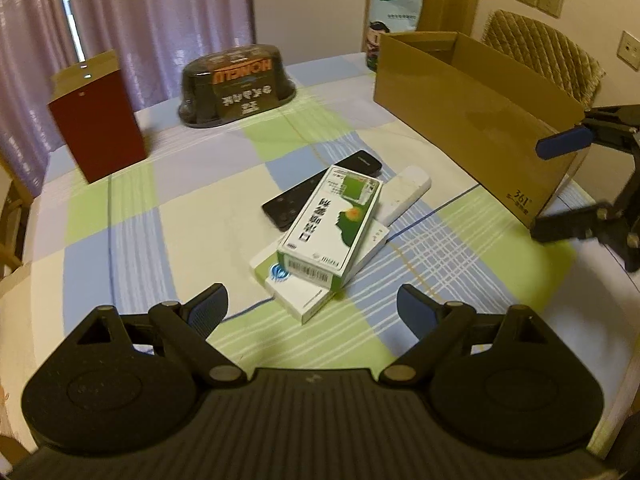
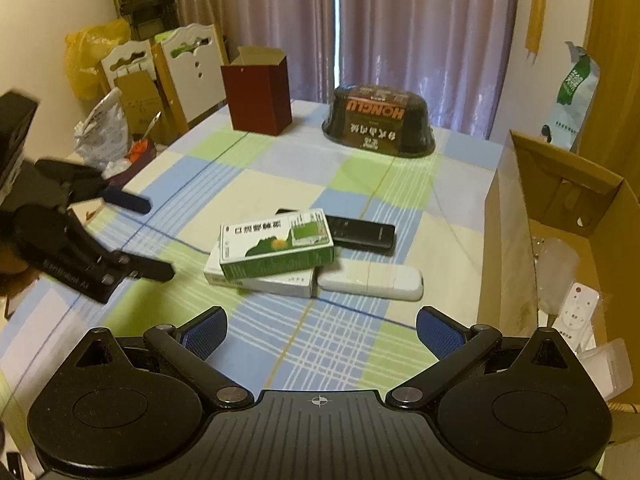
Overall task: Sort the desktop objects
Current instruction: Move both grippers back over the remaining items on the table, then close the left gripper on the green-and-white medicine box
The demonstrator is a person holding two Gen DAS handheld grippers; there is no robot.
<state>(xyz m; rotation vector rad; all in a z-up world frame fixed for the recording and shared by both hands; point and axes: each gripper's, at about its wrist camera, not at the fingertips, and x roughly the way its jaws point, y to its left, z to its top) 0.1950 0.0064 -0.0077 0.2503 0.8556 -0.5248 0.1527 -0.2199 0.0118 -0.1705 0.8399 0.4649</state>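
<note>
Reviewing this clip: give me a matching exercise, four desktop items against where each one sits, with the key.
Items:
1. green medicine box
2. black remote
3. white remote with red button
4. dark red box

Places:
A. inside the cardboard box
B. standing at the table's far side, top open
C. stacked on a white box
D. lying flat, partly under the pile

Pairs: 1-C, 2-D, 3-A, 4-B
</note>
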